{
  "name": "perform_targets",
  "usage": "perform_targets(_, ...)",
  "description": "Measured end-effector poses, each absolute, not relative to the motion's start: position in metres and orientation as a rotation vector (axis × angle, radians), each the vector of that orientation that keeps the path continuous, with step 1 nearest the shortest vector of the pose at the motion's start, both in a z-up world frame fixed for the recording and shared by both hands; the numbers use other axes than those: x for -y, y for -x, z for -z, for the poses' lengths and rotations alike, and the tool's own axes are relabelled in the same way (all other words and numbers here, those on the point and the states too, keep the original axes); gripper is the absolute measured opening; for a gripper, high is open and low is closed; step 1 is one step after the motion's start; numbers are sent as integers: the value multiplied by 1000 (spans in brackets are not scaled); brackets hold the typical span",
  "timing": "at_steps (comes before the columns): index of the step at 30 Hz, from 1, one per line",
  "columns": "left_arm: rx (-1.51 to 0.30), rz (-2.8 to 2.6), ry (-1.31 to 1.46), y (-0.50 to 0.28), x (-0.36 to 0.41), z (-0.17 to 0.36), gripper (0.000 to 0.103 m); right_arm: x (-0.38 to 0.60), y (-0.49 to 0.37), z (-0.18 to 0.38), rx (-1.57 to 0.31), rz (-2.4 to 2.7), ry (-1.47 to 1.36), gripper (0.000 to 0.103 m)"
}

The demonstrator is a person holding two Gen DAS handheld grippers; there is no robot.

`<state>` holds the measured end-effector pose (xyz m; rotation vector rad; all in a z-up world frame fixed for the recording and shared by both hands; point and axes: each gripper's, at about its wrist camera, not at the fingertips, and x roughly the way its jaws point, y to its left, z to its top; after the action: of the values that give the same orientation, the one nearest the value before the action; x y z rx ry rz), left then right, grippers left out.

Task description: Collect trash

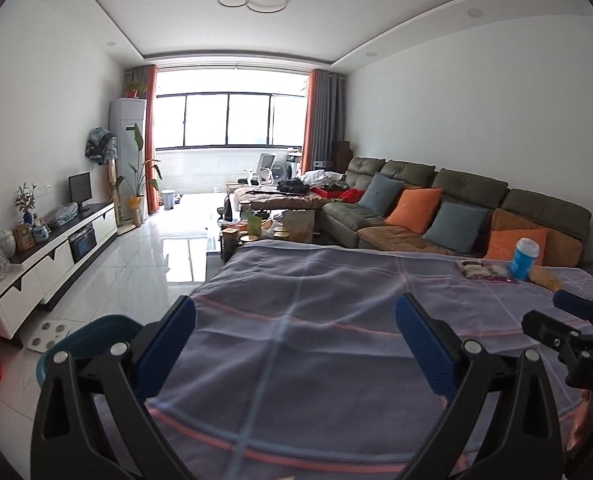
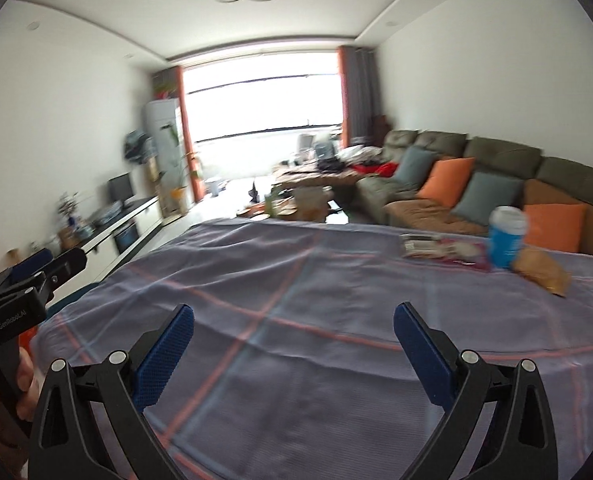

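Note:
A blue cup with a white lid (image 1: 526, 258) (image 2: 506, 236) stands at the far right of a table covered by a purple plaid cloth (image 1: 316, 320) (image 2: 316, 300). Beside it lie a flat snack wrapper (image 1: 482, 269) (image 2: 442, 250) and a crumpled brown bag (image 1: 546, 278) (image 2: 542, 274). My left gripper (image 1: 296, 328) is open and empty above the cloth. My right gripper (image 2: 294, 332) is open and empty, well short of the trash. The right gripper shows at the right edge of the left wrist view (image 1: 576, 320), the left gripper at the left edge of the right wrist view (image 2: 24, 280).
A teal bin (image 1: 84, 344) sits on the floor left of the table. A sofa with orange and grey cushions (image 1: 436, 208) (image 2: 476, 184) runs behind the table on the right. A cluttered coffee table (image 1: 272, 228) stands beyond it. A white TV cabinet (image 1: 48, 256) lines the left wall.

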<state>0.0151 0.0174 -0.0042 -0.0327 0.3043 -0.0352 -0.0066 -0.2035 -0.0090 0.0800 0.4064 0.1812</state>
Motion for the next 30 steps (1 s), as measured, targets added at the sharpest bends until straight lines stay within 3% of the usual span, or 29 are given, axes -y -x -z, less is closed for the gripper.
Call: perform_targets(30, -199, 98, -26, 5, 29, -2, 100, 239, 39, -4, -285, -13, -67, 99)
